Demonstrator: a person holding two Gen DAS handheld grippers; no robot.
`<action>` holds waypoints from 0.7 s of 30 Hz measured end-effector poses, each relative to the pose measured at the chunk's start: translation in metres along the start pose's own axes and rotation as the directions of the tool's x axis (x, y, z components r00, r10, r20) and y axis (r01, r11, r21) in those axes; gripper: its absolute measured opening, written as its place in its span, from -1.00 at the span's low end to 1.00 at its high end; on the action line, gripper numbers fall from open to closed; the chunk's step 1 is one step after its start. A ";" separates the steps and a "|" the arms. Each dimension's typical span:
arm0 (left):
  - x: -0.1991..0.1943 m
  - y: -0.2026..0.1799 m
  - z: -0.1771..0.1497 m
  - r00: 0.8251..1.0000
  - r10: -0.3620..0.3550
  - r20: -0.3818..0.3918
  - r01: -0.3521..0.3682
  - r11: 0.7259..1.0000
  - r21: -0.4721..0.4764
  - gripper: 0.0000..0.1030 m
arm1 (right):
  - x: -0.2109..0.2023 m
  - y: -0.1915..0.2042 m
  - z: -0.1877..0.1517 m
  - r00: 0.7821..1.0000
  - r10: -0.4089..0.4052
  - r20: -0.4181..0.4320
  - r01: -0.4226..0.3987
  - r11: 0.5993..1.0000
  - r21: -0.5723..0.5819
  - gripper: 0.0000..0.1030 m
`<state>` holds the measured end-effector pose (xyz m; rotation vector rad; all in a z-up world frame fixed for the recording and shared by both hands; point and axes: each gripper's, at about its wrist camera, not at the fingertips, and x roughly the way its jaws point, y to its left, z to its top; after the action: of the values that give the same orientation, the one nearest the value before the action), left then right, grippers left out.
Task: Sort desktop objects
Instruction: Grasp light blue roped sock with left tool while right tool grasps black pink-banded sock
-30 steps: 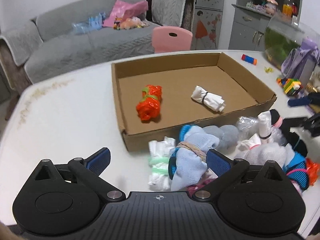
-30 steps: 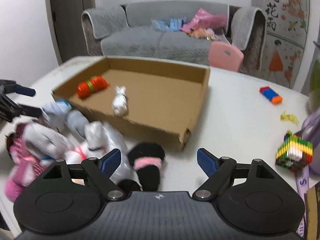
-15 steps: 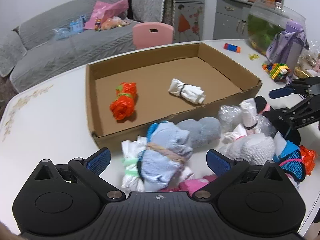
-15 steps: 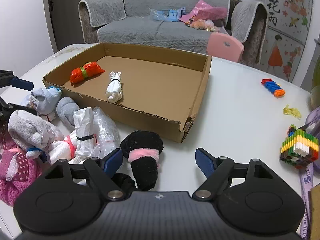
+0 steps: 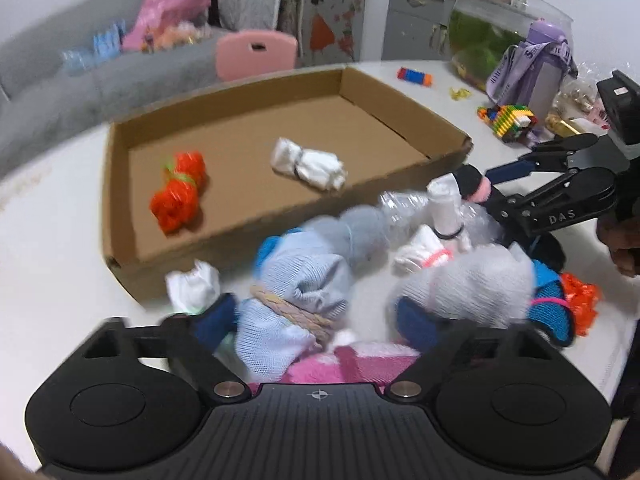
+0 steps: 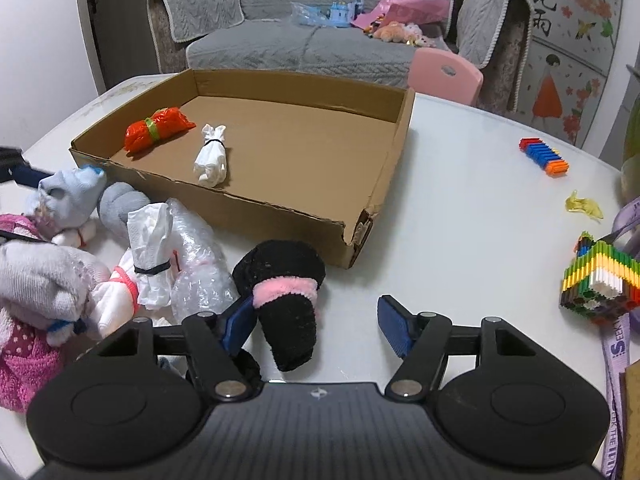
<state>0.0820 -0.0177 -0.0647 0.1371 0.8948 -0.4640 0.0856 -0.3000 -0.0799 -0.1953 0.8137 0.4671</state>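
A shallow cardboard box (image 5: pixel 120 216) (image 6: pixel 376 184) holds an orange bundle (image 5: pixel 178 192) (image 6: pixel 158 130) and a white bundle (image 5: pixel 310 166) (image 6: pixel 212 158). Rolled socks and bags lie heaped before it. My left gripper (image 5: pixel 316 318) is open, its fingers either side of a light blue sock bundle (image 5: pixel 296 300) tied with a rubber band. My right gripper (image 6: pixel 316 322) is open around a black sock with a pink band (image 6: pixel 288 304); it also shows in the left wrist view (image 5: pixel 532 184).
A pink sock (image 6: pixel 20 356), a grey-white sock (image 5: pixel 472 284), bubble wrap (image 6: pixel 196 264) and an orange-blue bundle (image 5: pixel 560 304) crowd the heap. A block toy (image 6: pixel 596 280), a striped block (image 6: pixel 544 156) and a purple lanyard (image 6: pixel 616 360) lie to the right.
My left gripper has moved forward and down so its fingers flank the light blue sock bundle. My right gripper has moved forward around the black sock.
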 end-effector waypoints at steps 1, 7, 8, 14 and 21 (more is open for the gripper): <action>0.002 0.001 0.000 1.000 -0.007 -0.009 0.007 1.000 -0.006 0.31 | 0.000 -0.001 0.000 1.000 -0.001 -0.001 0.001 1.000 0.002 0.21; 0.006 0.005 0.002 1.000 0.010 -0.021 -0.010 0.999 -0.034 0.31 | 0.000 -0.002 0.001 1.000 -0.001 -0.004 0.001 1.000 0.004 0.21; 0.006 0.007 0.002 1.000 0.016 -0.023 -0.017 0.999 -0.042 0.32 | 0.000 -0.002 0.001 1.000 -0.001 -0.005 0.001 1.000 0.003 0.20; 0.008 0.016 0.001 0.999 0.024 -0.023 -0.026 0.997 -0.078 0.29 | 0.005 -0.001 0.001 1.000 0.011 -0.019 -0.011 1.000 0.010 0.17; 0.004 0.018 0.002 0.999 0.034 -0.004 -0.035 0.995 -0.096 0.14 | 0.002 0.003 0.002 1.000 0.019 -0.015 -0.019 1.000 0.006 -0.33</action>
<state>0.0943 -0.0036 -0.0681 0.0648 0.9140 -0.3878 0.0864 -0.2963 -0.0803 -0.1863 0.8316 0.4817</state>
